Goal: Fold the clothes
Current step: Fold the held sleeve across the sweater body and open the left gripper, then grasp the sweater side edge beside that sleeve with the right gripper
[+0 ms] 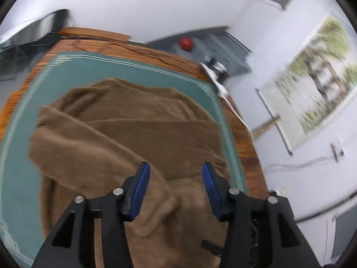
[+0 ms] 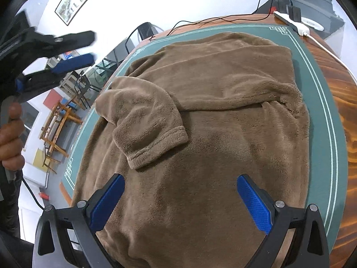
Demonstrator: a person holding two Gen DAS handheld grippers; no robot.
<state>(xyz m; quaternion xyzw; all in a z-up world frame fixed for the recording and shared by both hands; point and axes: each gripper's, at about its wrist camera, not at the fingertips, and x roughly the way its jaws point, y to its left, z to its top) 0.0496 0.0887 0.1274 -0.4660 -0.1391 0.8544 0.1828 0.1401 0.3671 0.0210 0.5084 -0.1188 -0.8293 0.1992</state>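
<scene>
Right gripper (image 2: pixel 180 192) view alone shows sweater's (image 2: pixel 200 111) folded sleeve (image 2: pixel 147 120).

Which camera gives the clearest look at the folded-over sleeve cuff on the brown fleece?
The right wrist view: the cuff lies sharp and unobstructed on the fleece. The left wrist view is motion-blurred; the fleece shows folds, but no cuff can be made out.

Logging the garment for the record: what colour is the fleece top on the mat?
Plain brown fleece top, no pattern; clearest in the right wrist view.
</scene>
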